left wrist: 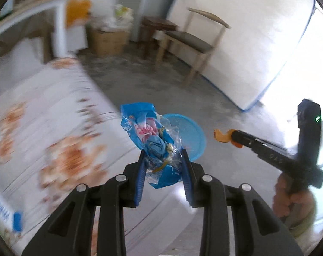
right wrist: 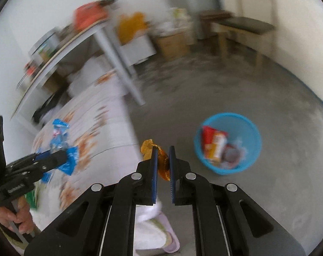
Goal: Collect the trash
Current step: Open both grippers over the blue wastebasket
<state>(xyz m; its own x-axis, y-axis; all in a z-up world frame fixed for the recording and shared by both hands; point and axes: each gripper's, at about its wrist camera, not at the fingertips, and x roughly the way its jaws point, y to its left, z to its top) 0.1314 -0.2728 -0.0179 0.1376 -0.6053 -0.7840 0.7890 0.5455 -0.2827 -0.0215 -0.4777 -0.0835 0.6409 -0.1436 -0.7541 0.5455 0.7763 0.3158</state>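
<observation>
My left gripper (left wrist: 163, 152) is shut on a crumpled blue plastic wrapper (left wrist: 149, 132) and holds it in the air past the table's edge. The blue bin (left wrist: 190, 136) stands on the floor behind the wrapper. My right gripper (right wrist: 162, 149) is shut on an orange peel (right wrist: 148, 147). In the left wrist view it holds the peel (left wrist: 222, 135) to the right of the bin. In the right wrist view the blue bin (right wrist: 247, 125) stands to the right on the floor with a red-and-yellow packet (right wrist: 213, 144) inside. The left gripper (right wrist: 64, 154) with its wrapper (right wrist: 59, 135) shows at the left.
A table with a white and orange floral cloth (left wrist: 54, 128) fills the left side. A wooden chair (left wrist: 195, 40), a cardboard box (left wrist: 109, 40) and a white mattress (left wrist: 257, 42) leaning on the wall stand across the grey floor. A slippered foot (right wrist: 161, 232) shows below.
</observation>
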